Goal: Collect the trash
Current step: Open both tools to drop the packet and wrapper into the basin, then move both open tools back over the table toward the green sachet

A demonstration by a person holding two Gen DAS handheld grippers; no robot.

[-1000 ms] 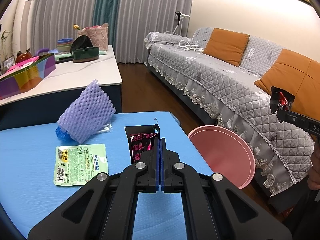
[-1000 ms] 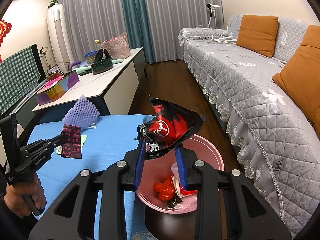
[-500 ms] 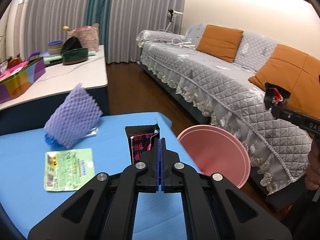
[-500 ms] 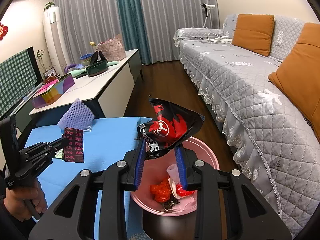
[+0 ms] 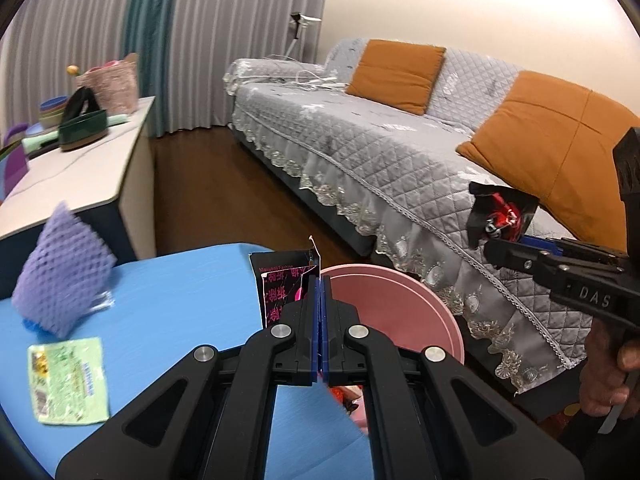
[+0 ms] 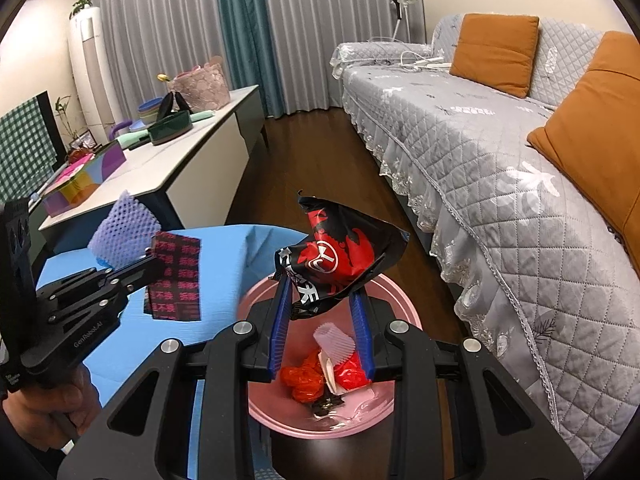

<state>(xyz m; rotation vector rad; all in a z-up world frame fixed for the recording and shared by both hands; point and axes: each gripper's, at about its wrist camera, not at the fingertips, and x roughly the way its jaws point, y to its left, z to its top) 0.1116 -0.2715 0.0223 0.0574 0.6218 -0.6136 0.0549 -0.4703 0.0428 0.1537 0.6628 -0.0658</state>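
The right tool [image 6: 322,304], clamped on a crumpled red-and-black snack bag [image 6: 340,258], is held over the pink bin [image 6: 404,308] for release, while the black-and-pink sachet [image 5: 282,286], pinched in the left tool [image 5: 320,286], waits alongside the bin.

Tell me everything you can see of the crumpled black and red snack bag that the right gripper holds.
The crumpled black and red snack bag looks like glossy plastic film, with a white circular logo and some white characters on it. It is creased and puffed, its torn top corner pointing up. The right gripper is shut on its lower part, one blue finger on each side. It hangs in the air directly above the round pink plastic bin, touching nothing else. In the left wrist view it shows small against the sofa.
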